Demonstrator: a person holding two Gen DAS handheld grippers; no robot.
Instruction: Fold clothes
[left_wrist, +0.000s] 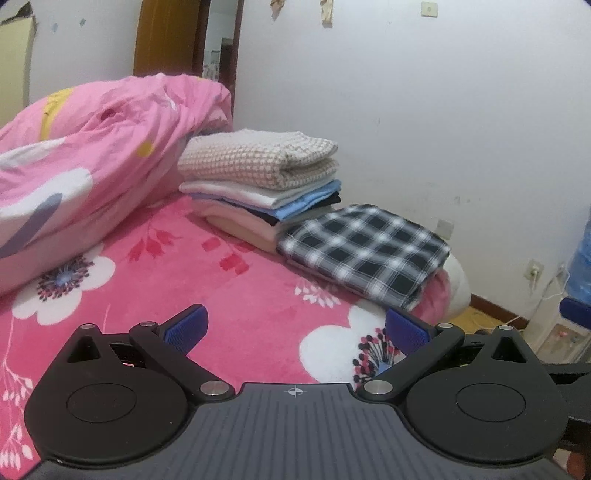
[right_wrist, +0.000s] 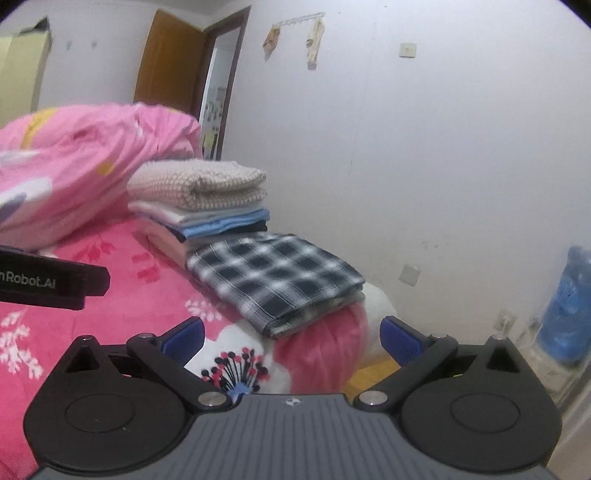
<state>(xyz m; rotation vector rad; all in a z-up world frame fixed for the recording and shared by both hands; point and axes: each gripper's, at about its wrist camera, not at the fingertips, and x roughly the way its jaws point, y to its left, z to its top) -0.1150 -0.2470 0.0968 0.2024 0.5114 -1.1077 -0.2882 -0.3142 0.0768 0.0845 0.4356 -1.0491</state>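
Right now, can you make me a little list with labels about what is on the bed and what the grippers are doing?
Bed cover: pink fleece blanket with white flowers
Left side: crumpled pink quilt
Stack: folded clothes pile, beige checked knit on top, white, light blue and dark layers under it
Beside the stack: folded black-and-white plaid shirt, lying near the bed's edge
Left gripper: open, holding nothing
Right gripper: open, holding nothing
By the wall: blue water bottle
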